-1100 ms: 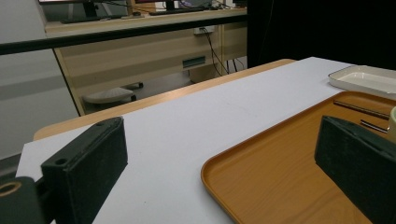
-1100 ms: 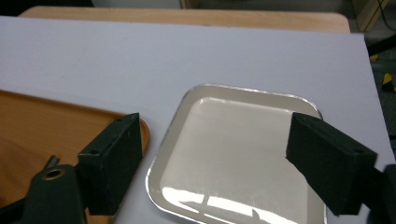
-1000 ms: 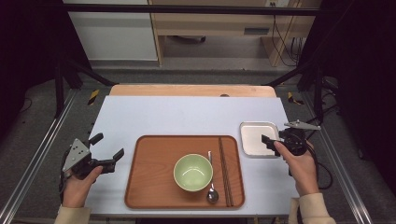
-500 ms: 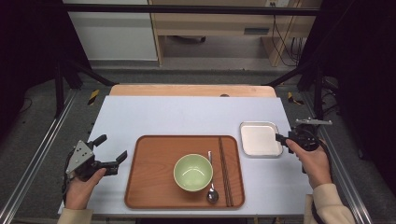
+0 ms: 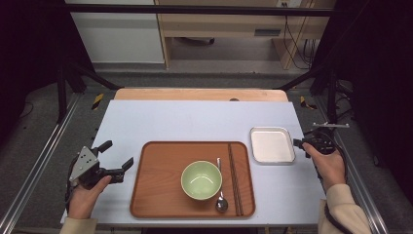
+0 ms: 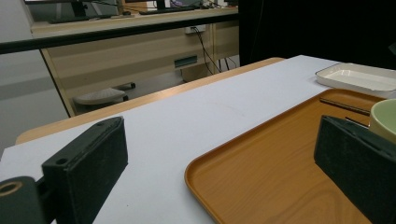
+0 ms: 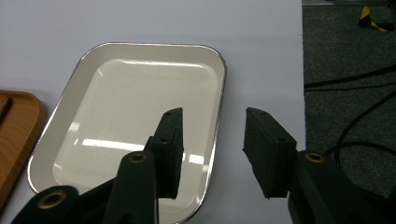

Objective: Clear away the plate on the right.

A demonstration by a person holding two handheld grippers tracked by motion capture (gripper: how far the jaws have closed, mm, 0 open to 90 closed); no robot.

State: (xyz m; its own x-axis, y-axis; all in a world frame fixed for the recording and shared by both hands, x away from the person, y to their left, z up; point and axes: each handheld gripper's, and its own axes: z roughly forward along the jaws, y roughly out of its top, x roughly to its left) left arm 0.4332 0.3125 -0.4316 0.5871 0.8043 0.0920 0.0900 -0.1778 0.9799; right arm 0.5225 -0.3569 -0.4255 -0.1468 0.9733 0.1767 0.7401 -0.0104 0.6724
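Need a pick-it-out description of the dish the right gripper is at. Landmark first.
Start at the brown wooden tray in the middle of the white table. Just off its far right corner sits a shallow white dish, with the right gripper at its right rim. It is the one rectangular, empty, metal-edged dish; the green bowl is round.

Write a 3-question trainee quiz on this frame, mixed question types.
1. True or false: the green bowl sits on the wooden tray.
2. Which gripper is at the white dish? A) left gripper B) right gripper
3. Fill in: the chopsticks lie to the ___ of the spoon in the high view.

Key
1. True.
2. B. In the right gripper view its jaws straddle the dish's rim, one over the dish and one outside it, with a gap still showing on each side; they have just been closing.
3. Right.
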